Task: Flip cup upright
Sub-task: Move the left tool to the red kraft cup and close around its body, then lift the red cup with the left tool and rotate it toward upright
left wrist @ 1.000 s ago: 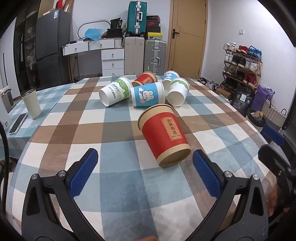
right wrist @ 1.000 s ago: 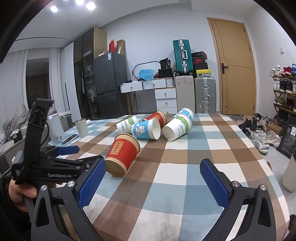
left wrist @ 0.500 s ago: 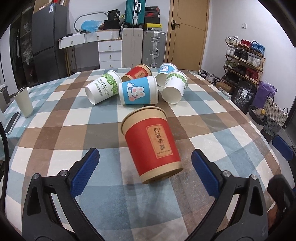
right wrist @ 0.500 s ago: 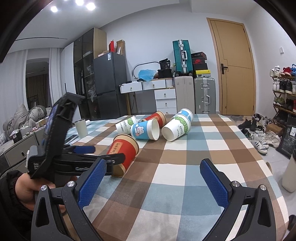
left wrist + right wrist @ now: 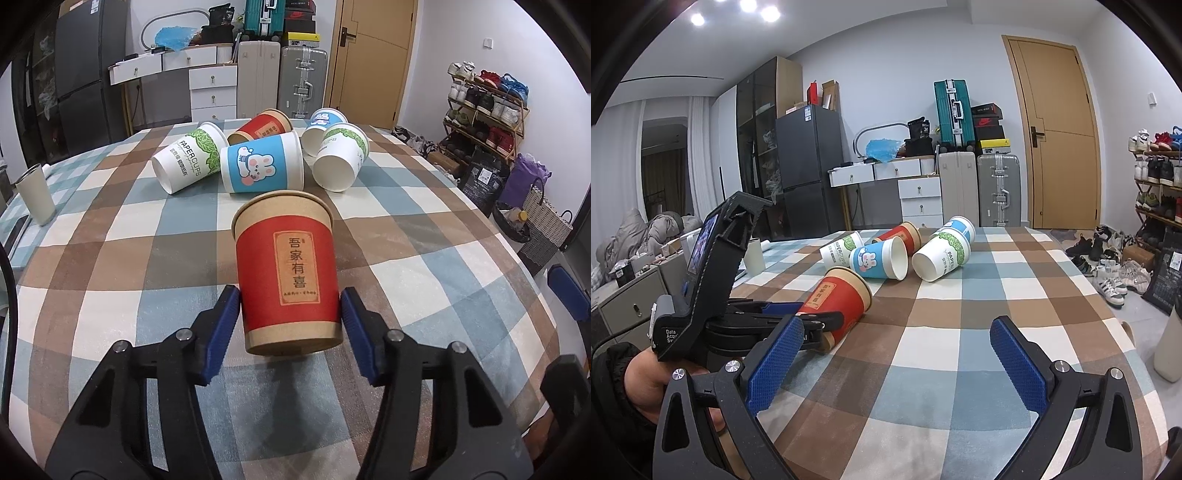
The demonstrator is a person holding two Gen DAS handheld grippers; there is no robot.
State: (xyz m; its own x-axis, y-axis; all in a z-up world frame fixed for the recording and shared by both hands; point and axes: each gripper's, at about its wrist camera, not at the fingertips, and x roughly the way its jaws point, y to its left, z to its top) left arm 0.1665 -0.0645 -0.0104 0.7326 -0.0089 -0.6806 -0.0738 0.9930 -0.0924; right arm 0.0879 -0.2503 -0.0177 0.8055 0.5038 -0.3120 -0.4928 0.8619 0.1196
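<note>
Red paper cup (image 5: 287,273) with a brown band and a label of Chinese characters lies on its side on the checked table (image 5: 110,236), its base toward the left wrist camera and its mouth pointing away toward the far end. Left tool (image 5: 290,319) has its two blue pads (image 5: 221,321) pressed against the cup's opposite sides near the base, pinching it. From the right wrist view the same cup (image 5: 836,297) is seen tipped over at the near left part of the table (image 5: 960,332), with the left tool (image 5: 798,319) clamped around its lower end and a hand (image 5: 646,373) holding that tool's grip. Right tool (image 5: 894,363) hovers over the table with its blue pads (image 5: 1015,365) spread wide apart, holding nothing, well to the right of the red cup. Farther back lies a cluster of five more cups on their sides: a blue bunny cup (image 5: 262,166), a white cup printed with green leaves (image 5: 190,158), another leaf-printed one (image 5: 340,157), a second red cup (image 5: 260,125) and a second blue one (image 5: 325,120). Off to the left a pale tumbler (image 5: 35,199) stands upright.
</note>
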